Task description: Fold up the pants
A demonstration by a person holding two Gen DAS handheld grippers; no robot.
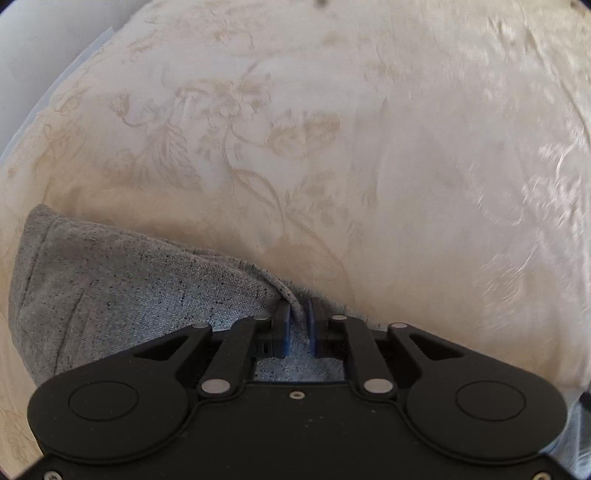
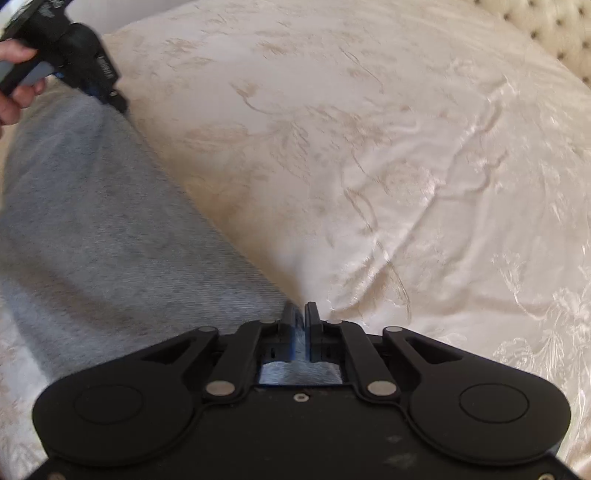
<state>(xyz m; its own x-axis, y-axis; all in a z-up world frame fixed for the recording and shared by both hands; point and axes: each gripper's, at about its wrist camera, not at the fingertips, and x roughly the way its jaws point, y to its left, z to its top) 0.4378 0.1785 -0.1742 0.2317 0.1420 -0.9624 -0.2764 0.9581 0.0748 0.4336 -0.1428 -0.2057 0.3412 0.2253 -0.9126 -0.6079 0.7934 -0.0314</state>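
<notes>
Grey knit at my right tongs: the pants [image 2: 122,229] start right at my right gripper [image 2: 303,314] and run away up and to its left; its jaws stand nearly together, a strip of grey fabric showing between the blue pads, so I read it as pinching the near edge of the cloth.

Left tongs: my left gripper [image 1: 298,314] has its jaws a narrow slot apart with a fold of the same pants [image 1: 122,295] rising between them; the pads look to be touching the cloth, so I take it as a light grip, though how firm I cannot tell.

Where the cloth lies: from the left tongs the grey mass bulges out to the left, its rounded end well off to that side; to the right of both tongs there is only bedspread [image 1: 406,147].

Long axis: seen from my right tongs, the pants stretch from these jaws straight toward my other hand [image 2: 18,85], which holds the left gripper [image 2: 110,96] at the far end of the grey strip.

Nearer hand: each tongs sits on its own end; neither is nearer the middle.

What the next move turns on: I judge the fold must carry one end along that axis onto the other, so both grips need to hold.

Far ground: cream floral bedspread, then a tufted headboard [image 2: 554,29] beyond my right tongs.
</notes>
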